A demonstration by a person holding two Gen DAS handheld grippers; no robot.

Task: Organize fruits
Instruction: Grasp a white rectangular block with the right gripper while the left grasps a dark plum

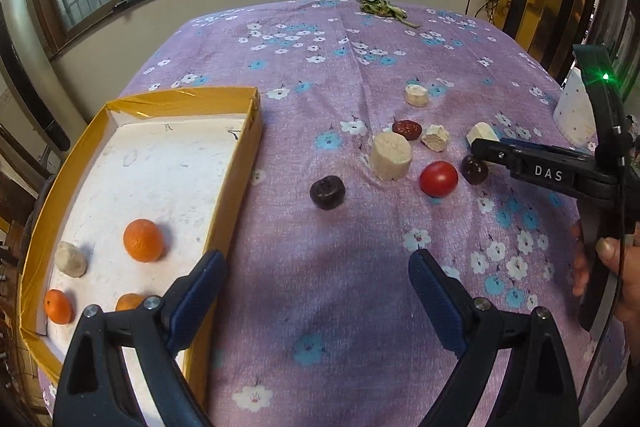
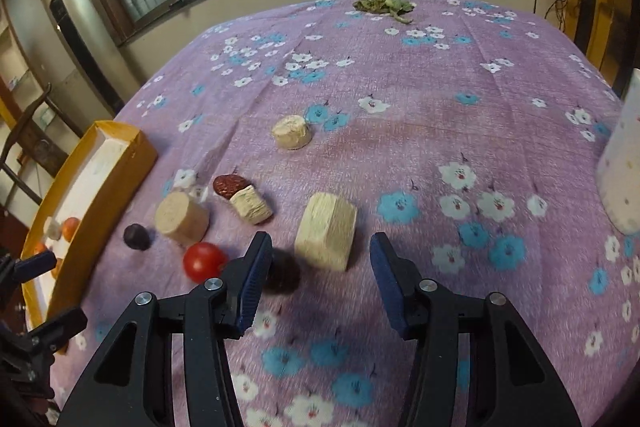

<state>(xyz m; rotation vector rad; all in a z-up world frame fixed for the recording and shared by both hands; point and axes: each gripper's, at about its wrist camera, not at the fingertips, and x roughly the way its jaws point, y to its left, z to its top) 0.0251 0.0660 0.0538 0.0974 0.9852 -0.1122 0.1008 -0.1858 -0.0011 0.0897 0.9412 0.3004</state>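
Observation:
A yellow box (image 1: pixel 236 163) with a white floor stands at the left and holds three oranges (image 1: pixel 143 240) and a pale chunk (image 1: pixel 71 259). On the purple flowered cloth lie a red tomato (image 1: pixel 438 179), two dark plums (image 1: pixel 327 192) (image 1: pixel 474 169), a red date (image 1: pixel 407 129) and several pale chunks (image 1: pixel 390 155). My left gripper (image 1: pixel 316 279) is open and empty above bare cloth beside the box. My right gripper (image 2: pixel 318 267) is open, low over the cloth, with a pale chunk (image 2: pixel 326 235) just ahead between its fingers and a dark plum (image 2: pixel 282 269) by its left finger. The tomato (image 2: pixel 203 261) lies left of it.
A white dotted cup (image 2: pixel 622 175) stands at the right edge of the table. A heap of green leaves (image 1: pixel 383 7) lies at the far edge. The box (image 2: pixel 86 203) shows at the left in the right wrist view. A wall with windows runs behind the table.

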